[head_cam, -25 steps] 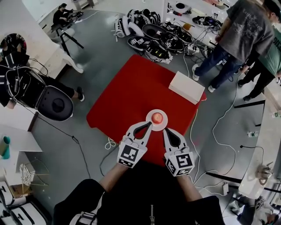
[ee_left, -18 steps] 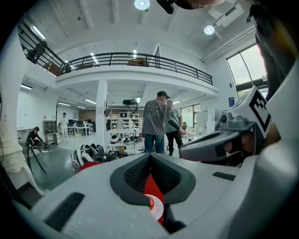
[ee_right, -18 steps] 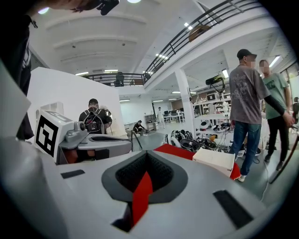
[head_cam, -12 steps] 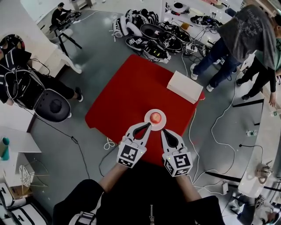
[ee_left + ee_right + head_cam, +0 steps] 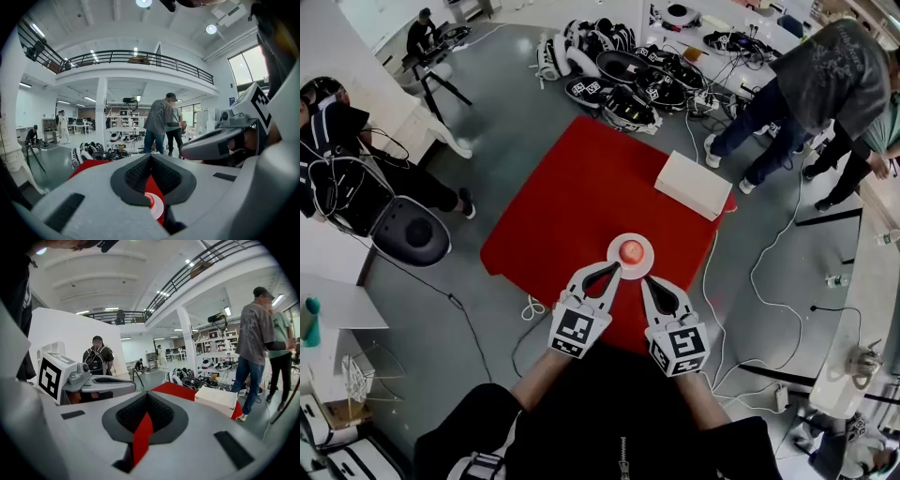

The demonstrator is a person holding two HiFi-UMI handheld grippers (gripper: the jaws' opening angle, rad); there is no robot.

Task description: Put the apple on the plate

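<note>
Since a second ago the two bystanders (image 5: pixel 825 75) at 2 o'clock have shifted and leaned, while the grippers, apple and plate keep their places. The apple (image 5: pixel 631 250) sits in the middle of the plate (image 5: pixel 648 265), which lies on the red table (image 5: pixel 581 187) close to its 5 o'clock edge. The apple is round with no clear long axis. It seems to rest top up, though it is too small here to make out a stem. A white box (image 5: pixel 694 184) lies at the table's 2 o'clock corner, well apart from the plate. Both forearms in black sleeves come in from 6 o'clock, marker cubes nearest the body. The left gripper (image 5: pixel 615 271) points toward 1 o'clock, its tip at the plate's 7 o'clock rim. The right gripper (image 5: pixel 645 281) points toward 11 o'clock, its tip just short of the plate's 5 o'clock rim. Each tilts a little nose-down. Both grippers have their jaws pressed together with nothing held. The left gripper view shows plate and apple just beyond the closed tips, and the right gripper view shows only red table there.
</note>
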